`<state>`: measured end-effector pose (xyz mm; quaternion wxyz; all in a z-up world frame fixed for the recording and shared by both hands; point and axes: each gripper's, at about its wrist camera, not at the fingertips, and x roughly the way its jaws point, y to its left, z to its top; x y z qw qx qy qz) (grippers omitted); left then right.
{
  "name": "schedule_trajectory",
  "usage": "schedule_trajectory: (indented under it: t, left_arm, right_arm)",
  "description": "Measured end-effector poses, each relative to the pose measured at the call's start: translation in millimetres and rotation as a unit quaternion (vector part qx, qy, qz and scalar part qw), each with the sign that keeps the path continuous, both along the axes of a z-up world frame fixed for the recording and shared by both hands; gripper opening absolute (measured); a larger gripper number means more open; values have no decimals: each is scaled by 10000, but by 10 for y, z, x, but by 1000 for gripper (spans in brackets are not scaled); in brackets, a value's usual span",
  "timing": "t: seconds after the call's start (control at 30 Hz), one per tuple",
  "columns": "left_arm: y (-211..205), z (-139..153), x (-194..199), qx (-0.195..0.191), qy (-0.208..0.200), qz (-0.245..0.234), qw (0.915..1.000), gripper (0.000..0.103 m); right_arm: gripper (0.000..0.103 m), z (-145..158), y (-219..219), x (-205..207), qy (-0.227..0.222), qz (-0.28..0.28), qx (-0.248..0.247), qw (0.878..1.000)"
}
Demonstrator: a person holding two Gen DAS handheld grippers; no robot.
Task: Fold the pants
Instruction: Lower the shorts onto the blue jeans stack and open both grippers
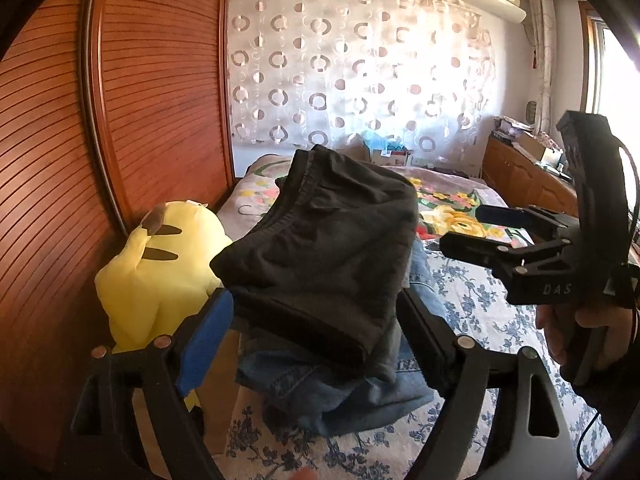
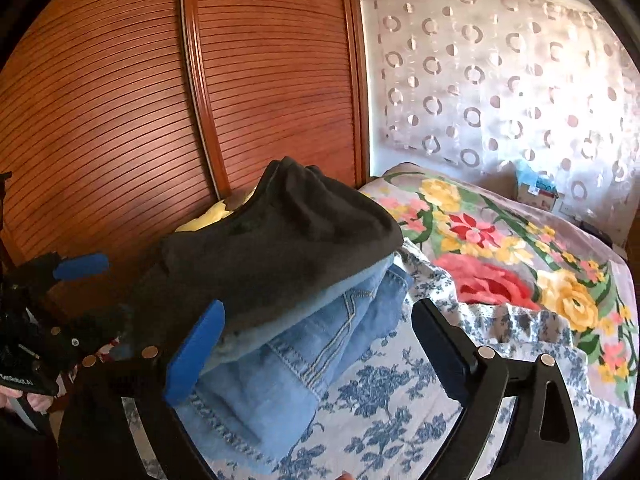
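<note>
pants [image 1: 320,240] folded, between spread jaws

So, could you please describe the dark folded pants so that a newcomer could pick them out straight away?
Start at the bed with the blue-flowered sheet, beside the slatted wooden wardrobe. A small pile of folded clothes sits there. The dark pants lie on top, charcoal with an elastic waistband, unlike the light blue jeans beneath them.
</note>
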<state>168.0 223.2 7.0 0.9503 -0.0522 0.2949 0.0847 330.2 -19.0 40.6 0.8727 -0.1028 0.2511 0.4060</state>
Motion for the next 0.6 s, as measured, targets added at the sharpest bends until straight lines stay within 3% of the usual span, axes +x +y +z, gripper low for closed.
schedule_trajectory:
  t: [0.2,0.6]
  left_arm:
    - [-67,95,-154,-44,-215,-55,9997,86]
    - [-291,25,-307,67,-26,-67,10000,86]
  right_arm:
    - [97,45,-103,-210,-53,-117,60,9999]
    - [97,14,-312,-669,-173,-435,145,9988]
